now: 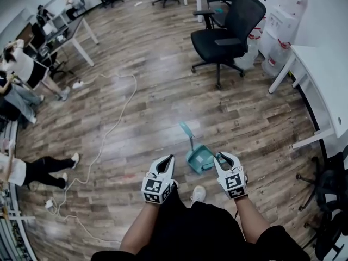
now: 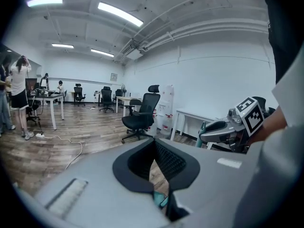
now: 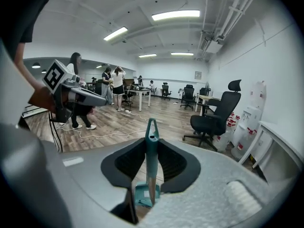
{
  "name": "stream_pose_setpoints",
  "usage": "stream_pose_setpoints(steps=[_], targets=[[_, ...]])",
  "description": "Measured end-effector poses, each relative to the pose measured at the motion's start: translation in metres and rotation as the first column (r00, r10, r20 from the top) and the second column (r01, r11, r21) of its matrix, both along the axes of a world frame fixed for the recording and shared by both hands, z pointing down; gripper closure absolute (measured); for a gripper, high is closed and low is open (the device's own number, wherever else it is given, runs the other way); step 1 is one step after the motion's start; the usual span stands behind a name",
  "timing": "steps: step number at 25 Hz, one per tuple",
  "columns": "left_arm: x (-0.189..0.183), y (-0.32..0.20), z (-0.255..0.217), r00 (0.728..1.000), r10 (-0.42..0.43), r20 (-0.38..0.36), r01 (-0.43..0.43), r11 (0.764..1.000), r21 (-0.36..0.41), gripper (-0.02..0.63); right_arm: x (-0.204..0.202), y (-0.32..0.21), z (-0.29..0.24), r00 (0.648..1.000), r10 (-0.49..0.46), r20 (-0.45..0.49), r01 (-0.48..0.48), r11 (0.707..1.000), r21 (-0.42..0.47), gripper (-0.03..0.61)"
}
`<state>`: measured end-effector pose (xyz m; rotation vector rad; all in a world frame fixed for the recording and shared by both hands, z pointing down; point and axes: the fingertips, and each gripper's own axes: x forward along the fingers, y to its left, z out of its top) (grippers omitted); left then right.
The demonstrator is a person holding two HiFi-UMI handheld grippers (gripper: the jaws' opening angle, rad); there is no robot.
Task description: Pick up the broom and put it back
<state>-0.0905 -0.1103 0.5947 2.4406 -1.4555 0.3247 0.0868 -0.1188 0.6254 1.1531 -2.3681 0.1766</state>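
Note:
My right gripper [image 3: 151, 144] is shut on the teal broom handle [image 3: 151, 156], which stands upright between the pads. The handle's hanging loop [image 3: 151, 126] rises above the jaws and the brush head [image 3: 144, 195] hangs below, near the floor. In the head view the right gripper [image 1: 222, 157] sits just right of a teal dustpan [image 1: 197, 158] that lies on the wood floor with its handle [image 1: 186, 129] pointing away. My left gripper [image 1: 169, 160] hovers left of the dustpan. Its pads [image 2: 142, 158] meet at the tips and hold nothing.
A black office chair [image 1: 225, 34] stands ahead. A white desk [image 1: 326, 75] and water bottles [image 1: 274, 34] line the right wall. A white cable [image 1: 117, 118] snakes across the floor on the left, near several people [image 1: 24, 67]. My shoe [image 1: 198, 192] shows below the dustpan.

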Motion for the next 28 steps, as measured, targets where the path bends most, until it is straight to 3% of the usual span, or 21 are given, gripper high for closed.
stream_pose_setpoints(steps=[15,28], targets=[[-0.002,0.004,0.019,1.000,-0.021,0.006,0.022,0.999,-0.048,0.597,-0.006,0.018,0.080,0.988,-0.100,-0.122,0.077,0.980,-0.183,0.491],[-0.019,0.001,0.022,0.999,-0.049,0.016,0.050,0.997,-0.055,0.597,-0.046,0.007,0.102,0.964,-0.224,-0.143,0.192,0.958,-0.211,0.489]])
